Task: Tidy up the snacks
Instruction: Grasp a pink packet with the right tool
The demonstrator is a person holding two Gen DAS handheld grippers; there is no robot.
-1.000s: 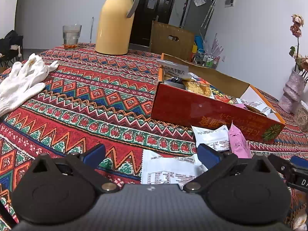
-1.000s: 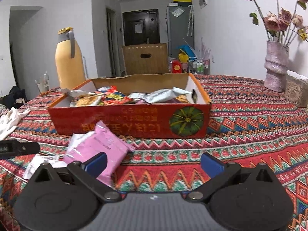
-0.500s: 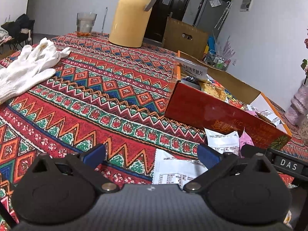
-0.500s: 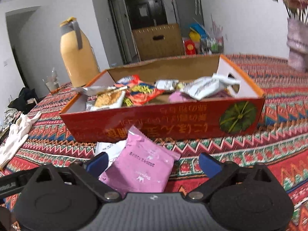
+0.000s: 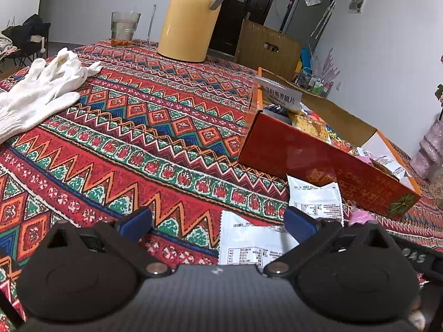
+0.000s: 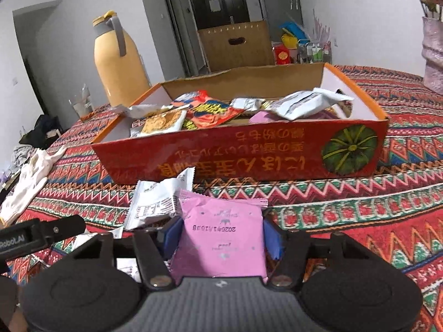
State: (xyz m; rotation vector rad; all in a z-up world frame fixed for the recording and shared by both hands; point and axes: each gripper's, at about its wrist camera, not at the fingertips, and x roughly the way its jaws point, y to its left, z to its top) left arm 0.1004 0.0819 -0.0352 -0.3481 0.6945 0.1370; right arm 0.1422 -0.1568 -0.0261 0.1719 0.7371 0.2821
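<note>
A red cardboard box (image 6: 249,160) holding several snack packets stands on the patterned tablecloth. In front of it lie a pink snack packet (image 6: 221,238) and a white packet (image 6: 157,204). My right gripper (image 6: 221,236) has its jaws closing on the pink packet, with both blue pads against the packet's sides. My left gripper (image 5: 217,221) is open low over the cloth. Another white packet (image 5: 249,240) lies flat between and just beyond its fingers, untouched. From the left wrist the box (image 5: 304,160) sits to the right, with a white packet (image 5: 315,196) leaning at its base.
A yellow thermos jug (image 5: 193,22) and a glass (image 5: 124,30) stand at the far side of the table. White gloves (image 5: 36,88) lie at the left. A pinkish vase (image 6: 433,55) stands at the right, and a brown carton (image 6: 235,44) sits behind the table.
My right gripper moved in over the pink packet, and its wide-open jaws narrowed onto the packet's sides. The left gripper stayed open and barely shifted.
</note>
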